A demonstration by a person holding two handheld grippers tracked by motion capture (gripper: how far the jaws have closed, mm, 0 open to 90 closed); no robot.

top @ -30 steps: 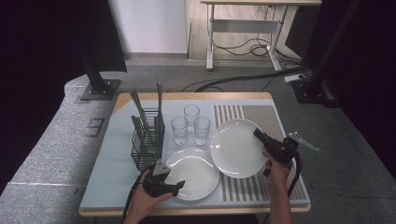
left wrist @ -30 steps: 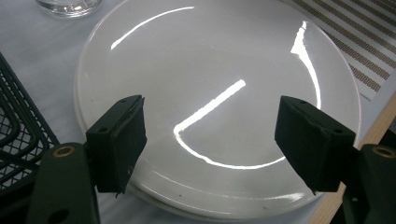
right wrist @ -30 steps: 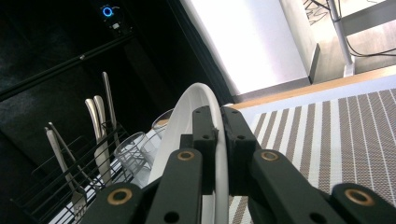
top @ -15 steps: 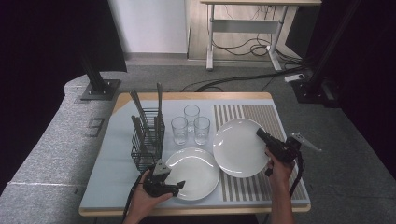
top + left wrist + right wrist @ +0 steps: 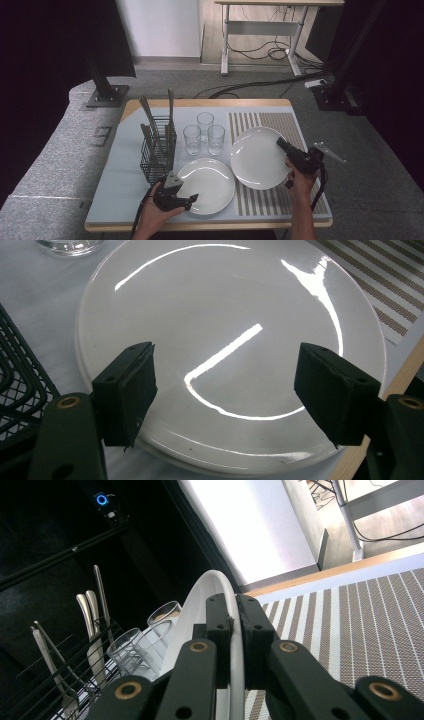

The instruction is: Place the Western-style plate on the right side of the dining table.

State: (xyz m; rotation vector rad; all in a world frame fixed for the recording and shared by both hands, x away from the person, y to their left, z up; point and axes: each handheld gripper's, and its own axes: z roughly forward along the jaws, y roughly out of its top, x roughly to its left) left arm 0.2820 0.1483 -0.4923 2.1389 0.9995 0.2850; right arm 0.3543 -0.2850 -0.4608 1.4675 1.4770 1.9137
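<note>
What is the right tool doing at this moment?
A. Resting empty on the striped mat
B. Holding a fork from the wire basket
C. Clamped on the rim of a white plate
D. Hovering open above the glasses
C: the right tool has its jaws closed on the rim of the right white plate.

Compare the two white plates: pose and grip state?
The right plate is clamped at its rim by the shut right hand-held gripper and looks tilted off the striped mat; the left plate lies flat on the table. The left hand-held gripper hangs open over the left plate, gripping nothing. Both are plain white, round and empty.
</note>
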